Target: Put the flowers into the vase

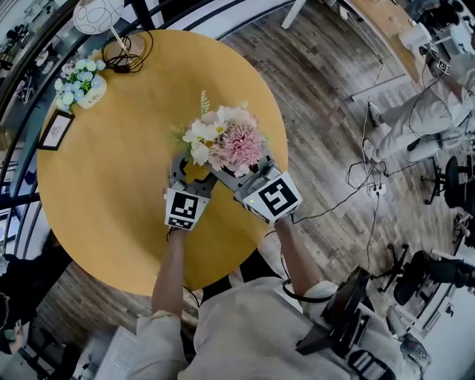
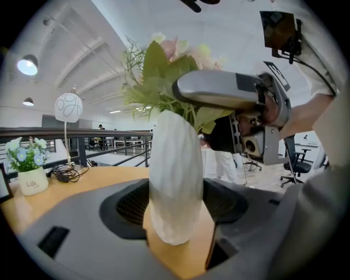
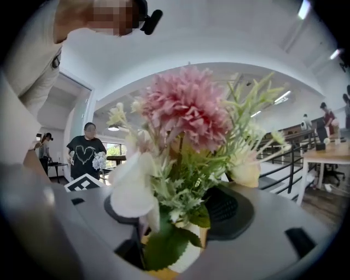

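Note:
A bouquet of pink and white flowers [image 1: 226, 141] stands near the middle of the round yellow table [image 1: 111, 185]; from the head view it hides the vase. The white ribbed vase [image 2: 175, 180] stands upright on the table and fills the gap between the pads of my left gripper [image 2: 178, 216], which is shut on it. My left gripper [image 1: 191, 174] reaches in from below the flowers. The bouquet's stems [image 3: 175, 219] drop into the vase's mouth [image 3: 188, 251]. My right gripper [image 3: 169, 219] stands open around the stems, pads clear of them. Its grey finger [image 2: 219, 90] crosses above the vase.
A small pot of blue and white flowers [image 1: 80, 85] sits at the table's far left, beside a globe lamp [image 1: 96, 15], its coiled cable [image 1: 126, 53] and a framed picture [image 1: 56, 130]. A seated person [image 1: 423, 111] and floor cables are off to the right.

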Motion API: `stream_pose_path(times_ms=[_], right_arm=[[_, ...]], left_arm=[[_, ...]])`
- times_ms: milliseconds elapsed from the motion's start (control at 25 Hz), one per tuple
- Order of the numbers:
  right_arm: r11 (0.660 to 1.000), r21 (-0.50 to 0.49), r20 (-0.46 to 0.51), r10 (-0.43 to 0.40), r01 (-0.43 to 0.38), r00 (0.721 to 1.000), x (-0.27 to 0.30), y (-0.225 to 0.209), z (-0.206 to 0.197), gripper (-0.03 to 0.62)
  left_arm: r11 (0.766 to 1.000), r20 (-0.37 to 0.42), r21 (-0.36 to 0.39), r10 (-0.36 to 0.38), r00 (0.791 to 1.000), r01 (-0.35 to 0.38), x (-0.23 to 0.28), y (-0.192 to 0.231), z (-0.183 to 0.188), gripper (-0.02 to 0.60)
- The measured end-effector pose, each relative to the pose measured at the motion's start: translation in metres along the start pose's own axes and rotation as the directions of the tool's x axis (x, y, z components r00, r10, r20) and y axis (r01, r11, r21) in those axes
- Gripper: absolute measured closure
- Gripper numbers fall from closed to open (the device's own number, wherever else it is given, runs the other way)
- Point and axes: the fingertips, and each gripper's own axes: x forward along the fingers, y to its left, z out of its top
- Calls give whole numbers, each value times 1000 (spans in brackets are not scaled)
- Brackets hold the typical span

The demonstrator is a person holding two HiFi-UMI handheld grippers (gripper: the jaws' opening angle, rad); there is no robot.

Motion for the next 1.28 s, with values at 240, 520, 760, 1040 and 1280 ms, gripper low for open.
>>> stream_pose_path(times_ms=[240, 520, 760, 1040, 1280], right_arm=[[994, 92, 2, 57, -57, 998, -9, 1, -4, 203], [994, 96, -82, 61, -53, 995, -17, -8, -24, 183], [979, 186, -141, 110, -83, 984, -27, -6, -49, 183], [956, 257, -216, 198, -140, 956, -35, 3, -85, 183], [941, 302, -295, 243, -151, 924, -51, 6, -116, 183]], left_arm=[[1000, 5, 7, 2, 1000, -2, 0, -1, 1, 265], [1000, 8, 8, 5, 1000, -5, 1, -1, 1, 265], [1000, 10, 9, 7, 1000, -7, 0, -3, 4, 265], [1000, 16, 12, 4, 1000, -4, 1, -4, 4, 265], [1000, 20, 9, 9, 1000, -9, 1, -4, 5, 265]])
